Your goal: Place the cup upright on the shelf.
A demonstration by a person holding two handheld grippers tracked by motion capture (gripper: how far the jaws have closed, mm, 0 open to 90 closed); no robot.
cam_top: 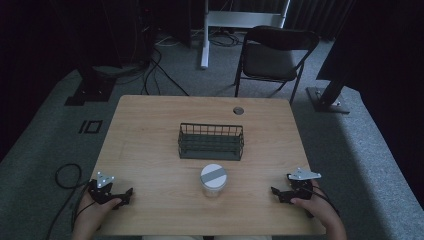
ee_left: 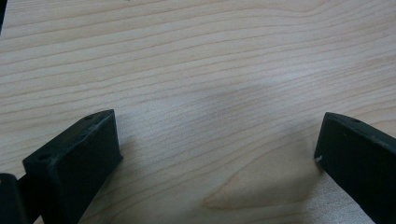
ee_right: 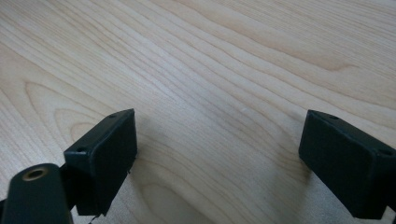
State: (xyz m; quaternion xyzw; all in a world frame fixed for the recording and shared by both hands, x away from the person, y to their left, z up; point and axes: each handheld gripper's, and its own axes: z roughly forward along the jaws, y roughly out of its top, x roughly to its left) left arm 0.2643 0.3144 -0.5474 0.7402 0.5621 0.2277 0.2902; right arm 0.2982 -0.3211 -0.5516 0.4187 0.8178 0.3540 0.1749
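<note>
A clear jar with a white lid crossed by a grey stripe (cam_top: pixel 213 179) stands near the front middle of the wooden table (cam_top: pixel 150 130). Behind it sits a dark wire basket (cam_top: pixel 211 141), which looks empty. My left gripper (cam_top: pixel 125 196) rests on the table at the front left, held in a hand. In the left gripper view its jaws stand wide apart (ee_left: pixel 217 144) over bare wood. My right gripper (cam_top: pixel 276 192) rests at the front right. Its jaws are also spread wide (ee_right: pixel 219 140) with nothing between them.
A round cable hole (cam_top: pixel 238 110) is set in the table's far edge. A black folding chair (cam_top: pixel 272 55) stands beyond the table, with a white frame leg (cam_top: pixel 204 35) and cables (cam_top: pixel 155 65) on the grey carpet. A cable loop (cam_top: pixel 67 175) lies left of the table.
</note>
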